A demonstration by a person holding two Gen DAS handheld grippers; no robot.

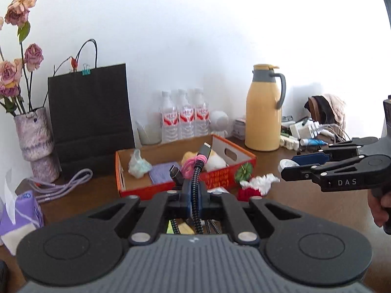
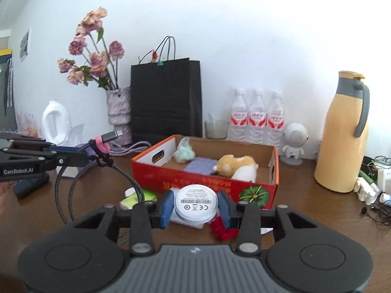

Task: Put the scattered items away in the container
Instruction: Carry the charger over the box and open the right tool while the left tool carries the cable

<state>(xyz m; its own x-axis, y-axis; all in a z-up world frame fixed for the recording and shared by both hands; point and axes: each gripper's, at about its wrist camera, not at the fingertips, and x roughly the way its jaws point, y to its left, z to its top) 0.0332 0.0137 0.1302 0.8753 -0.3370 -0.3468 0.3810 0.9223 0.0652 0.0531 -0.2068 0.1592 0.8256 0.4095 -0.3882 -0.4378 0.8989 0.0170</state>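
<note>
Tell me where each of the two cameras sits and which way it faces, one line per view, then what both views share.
Left wrist: on the left hand-held gripper, facing the cardboard box and wall; its fingers clamp a braided cable; the right hand-held gripper and a hand show at right.
Right wrist: on the right hand-held gripper, facing the same box; its fingers grip a white round puck; the left hand-held gripper enters at left.
Shared: box, black paper bag, yellow thermos jug, water bottles.

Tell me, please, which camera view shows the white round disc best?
The right wrist view: the white round disc sits front and centre between the right gripper fingers, its label facing the camera. The left wrist view shows only its edge behind them.
</note>
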